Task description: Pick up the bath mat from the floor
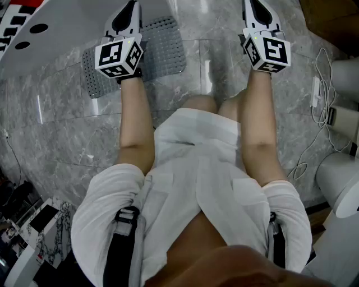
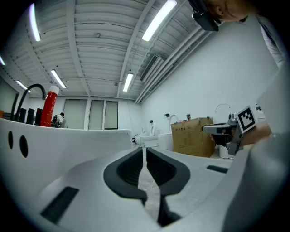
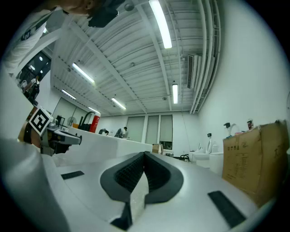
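Note:
The grey ribbed bath mat (image 1: 165, 47) lies flat on the marble floor beside the white tub, ahead of the person's knees. My left gripper (image 1: 130, 7) hangs above the mat's middle and hides part of it. Its jaws are shut with nothing between them (image 2: 145, 152). My right gripper (image 1: 251, 5) is held to the right of the mat, over bare floor. In the right gripper view its pads meet at the tip and hold nothing (image 3: 145, 156). Both point level across the room, so neither gripper view shows the mat.
A white bathtub (image 1: 50, 33) fills the top left, with a red bottle (image 2: 50, 106) on its rim. A white cable and power strip (image 1: 317, 89) trail on the floor at right, near white fixtures (image 1: 342, 179). A cardboard box (image 2: 192, 136) stands farther off.

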`<action>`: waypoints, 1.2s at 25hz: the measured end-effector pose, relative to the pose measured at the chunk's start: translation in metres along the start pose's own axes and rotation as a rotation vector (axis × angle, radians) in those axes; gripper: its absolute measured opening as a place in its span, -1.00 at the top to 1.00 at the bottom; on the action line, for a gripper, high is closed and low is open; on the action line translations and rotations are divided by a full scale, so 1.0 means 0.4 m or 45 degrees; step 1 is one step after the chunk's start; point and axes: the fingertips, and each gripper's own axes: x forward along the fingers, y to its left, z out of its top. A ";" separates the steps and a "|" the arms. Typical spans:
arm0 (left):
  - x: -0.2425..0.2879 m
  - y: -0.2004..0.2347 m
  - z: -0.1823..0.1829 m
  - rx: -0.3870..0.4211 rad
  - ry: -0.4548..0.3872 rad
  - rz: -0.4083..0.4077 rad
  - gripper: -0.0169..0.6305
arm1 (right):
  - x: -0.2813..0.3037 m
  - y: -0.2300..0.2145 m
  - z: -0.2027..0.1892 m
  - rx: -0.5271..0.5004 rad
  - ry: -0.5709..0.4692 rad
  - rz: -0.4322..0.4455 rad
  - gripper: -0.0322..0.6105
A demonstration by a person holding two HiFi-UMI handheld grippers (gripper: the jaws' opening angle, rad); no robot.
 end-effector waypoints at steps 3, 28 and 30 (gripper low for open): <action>-0.002 -0.006 -0.001 0.000 0.001 0.000 0.85 | -0.003 -0.002 0.007 0.001 -0.009 0.001 0.82; 0.017 -0.054 -0.228 -0.084 0.245 -0.060 0.84 | 0.017 0.093 -0.040 0.032 -0.008 0.228 0.59; 0.021 -0.067 -0.292 -0.111 0.309 -0.062 0.84 | 0.018 0.100 -0.057 0.031 0.006 0.242 0.58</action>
